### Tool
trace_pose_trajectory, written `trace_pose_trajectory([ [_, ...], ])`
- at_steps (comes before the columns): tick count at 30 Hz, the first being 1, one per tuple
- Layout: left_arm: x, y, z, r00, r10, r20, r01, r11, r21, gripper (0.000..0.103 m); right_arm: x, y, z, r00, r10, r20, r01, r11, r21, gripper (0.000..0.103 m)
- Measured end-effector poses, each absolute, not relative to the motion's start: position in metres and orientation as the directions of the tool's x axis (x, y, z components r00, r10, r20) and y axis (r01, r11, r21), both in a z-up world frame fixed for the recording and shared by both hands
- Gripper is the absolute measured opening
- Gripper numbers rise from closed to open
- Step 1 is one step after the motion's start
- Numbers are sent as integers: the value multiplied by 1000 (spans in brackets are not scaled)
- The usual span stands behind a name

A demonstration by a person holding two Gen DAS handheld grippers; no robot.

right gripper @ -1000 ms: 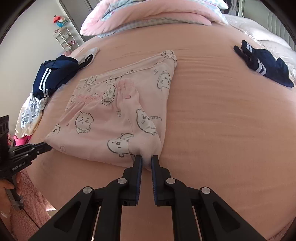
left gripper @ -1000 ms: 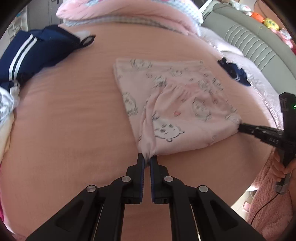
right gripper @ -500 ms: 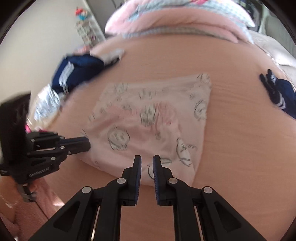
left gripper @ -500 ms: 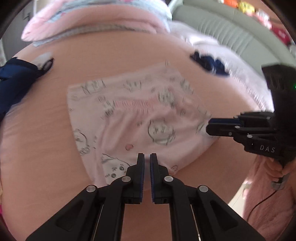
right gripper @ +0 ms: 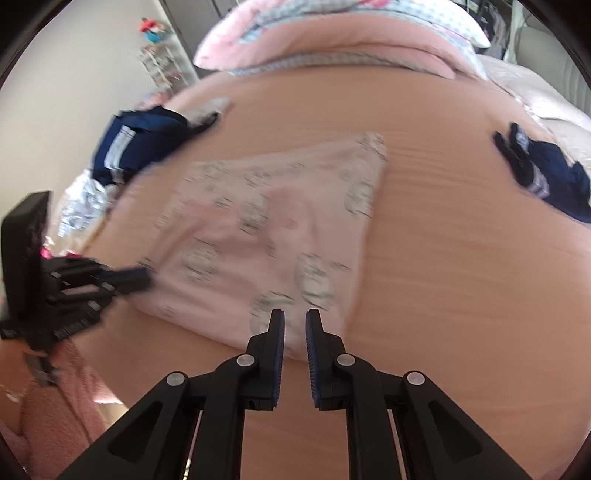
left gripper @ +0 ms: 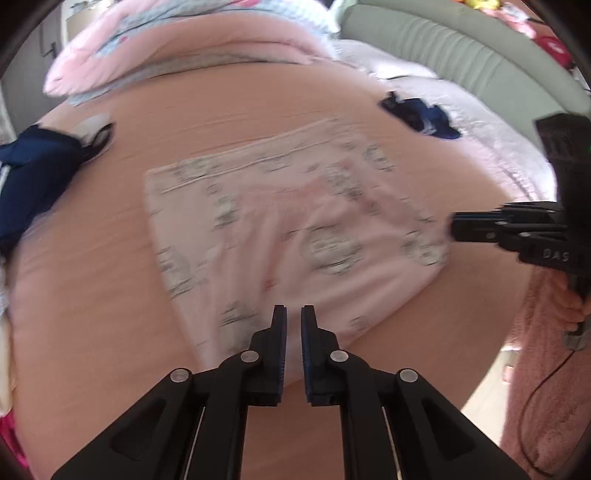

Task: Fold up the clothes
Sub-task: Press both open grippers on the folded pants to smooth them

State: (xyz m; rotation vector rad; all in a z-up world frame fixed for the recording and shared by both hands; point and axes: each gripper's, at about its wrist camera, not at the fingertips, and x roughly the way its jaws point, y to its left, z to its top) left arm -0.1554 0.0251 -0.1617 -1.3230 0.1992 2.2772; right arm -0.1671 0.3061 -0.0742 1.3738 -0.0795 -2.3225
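Navy garment [left gripper: 26, 177]: crumpled at the bed's [left gripper: 92, 277] left edge, white stripes, unfolded.
Left tool [left gripper: 293, 325]: released, narrow gap, empty, over the near hem.
Pink printed garment [left gripper: 288, 236]: mid-bed, soft knit, flat folded rectangle; likely one fold left.
Right tool [right gripper: 295, 328]: released, empty.
Small navy item [right gripper: 546, 177]: far right, unfolded.

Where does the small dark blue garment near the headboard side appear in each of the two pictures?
Left wrist view: small dark blue garment is upper right, beyond the pink pajamas.
Right wrist view: it lies at the right edge, apart from the pajamas.
Shared landmark: the pink pillow at top.
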Motion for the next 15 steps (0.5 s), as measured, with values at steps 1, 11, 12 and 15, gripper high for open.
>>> trace_pose_trajectory([
  [1,-156,33,-165,-406,347,-845,-495,-861,-115,7,-168,298,-75,-405,-413,-816,355,-893,276,13],
  [11,-151,-13,-168,-402,310,-861,-421,-898,-126,7,-167,314,-98,-322,-287,-902,324,-929,179,8],
  [12,-153,-13,-163,-418,305,-856,-414,-902,-119,8,-167,320,-94,-337,-263,-904,303,-939,160,14],
  [15,-163,0,-156,-444,303,-844,-425,-900,-99,31,-173,327,-83,-383,-286,-878,278,-942,186,15],
])
